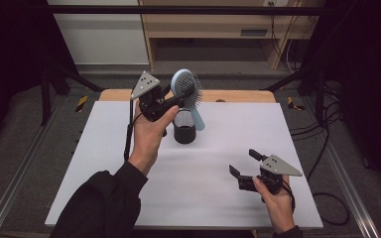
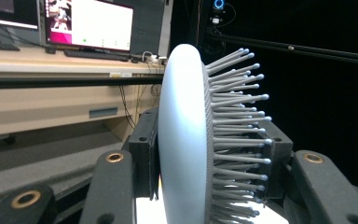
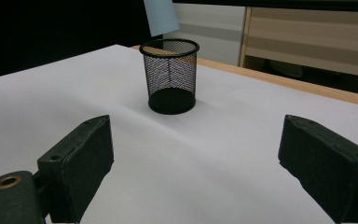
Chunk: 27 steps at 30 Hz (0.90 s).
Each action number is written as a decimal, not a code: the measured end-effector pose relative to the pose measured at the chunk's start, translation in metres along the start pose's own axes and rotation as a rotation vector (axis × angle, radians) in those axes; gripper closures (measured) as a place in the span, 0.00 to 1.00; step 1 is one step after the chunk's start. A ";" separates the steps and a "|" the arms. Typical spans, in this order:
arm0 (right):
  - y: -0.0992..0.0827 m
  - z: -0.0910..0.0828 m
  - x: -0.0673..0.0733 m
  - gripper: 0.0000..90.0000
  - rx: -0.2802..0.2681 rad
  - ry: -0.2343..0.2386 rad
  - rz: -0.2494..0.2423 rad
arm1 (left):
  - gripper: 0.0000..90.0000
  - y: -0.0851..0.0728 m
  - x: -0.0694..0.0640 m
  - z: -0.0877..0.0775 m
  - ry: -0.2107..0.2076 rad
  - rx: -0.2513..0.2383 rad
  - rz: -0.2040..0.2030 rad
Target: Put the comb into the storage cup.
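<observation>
High view: the left tongs [image 1: 174, 97] clamp the oval head of a pale blue hairbrush [image 1: 186, 89], smooth plastic back, grey ball-tipped bristles, handle hanging just over the black mesh cup [image 1: 184, 127]. Judging by this, the brush is being stowed; next, lower the handle into the cup. The right tongs [image 1: 244, 162] rest wide on the white surface [image 1: 218, 198].

The table [image 1: 104, 163] has a white top and a wooden edge at the far side. Behind it stands a wooden desk [image 2: 37, 100] with a lit monitor [image 2: 91, 23] and a keyboard [image 2: 98, 54].
</observation>
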State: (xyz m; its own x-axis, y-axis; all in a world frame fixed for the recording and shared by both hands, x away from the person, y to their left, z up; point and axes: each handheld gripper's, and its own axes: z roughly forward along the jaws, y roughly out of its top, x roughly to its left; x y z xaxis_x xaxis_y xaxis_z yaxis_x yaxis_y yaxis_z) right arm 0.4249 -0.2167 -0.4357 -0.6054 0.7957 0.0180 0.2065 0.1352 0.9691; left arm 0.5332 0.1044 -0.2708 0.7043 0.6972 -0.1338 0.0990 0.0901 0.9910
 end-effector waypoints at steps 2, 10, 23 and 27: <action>-0.001 0.001 -0.002 0.12 0.001 -0.001 0.011 | 0.58 0.003 0.001 0.004 0.003 0.001 0.015; 0.000 -0.002 -0.005 0.11 0.003 -0.001 0.045 | 0.58 0.009 0.009 0.013 0.017 -0.004 0.032; -0.001 -0.001 -0.008 0.11 0.002 -0.009 0.052 | 0.57 0.008 0.007 0.020 0.021 -0.003 0.049; -0.001 -0.001 -0.007 0.11 0.000 -0.002 0.048 | 0.57 0.010 0.009 0.020 0.032 0.000 0.058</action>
State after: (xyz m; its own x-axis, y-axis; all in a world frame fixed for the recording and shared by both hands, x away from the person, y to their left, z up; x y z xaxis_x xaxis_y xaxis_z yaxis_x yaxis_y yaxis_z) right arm 0.4283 -0.2233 -0.4366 -0.5931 0.8026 0.0636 0.2352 0.0972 0.9671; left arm 0.5550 0.0971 -0.2622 0.6860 0.7237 -0.0755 0.0582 0.0488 0.9971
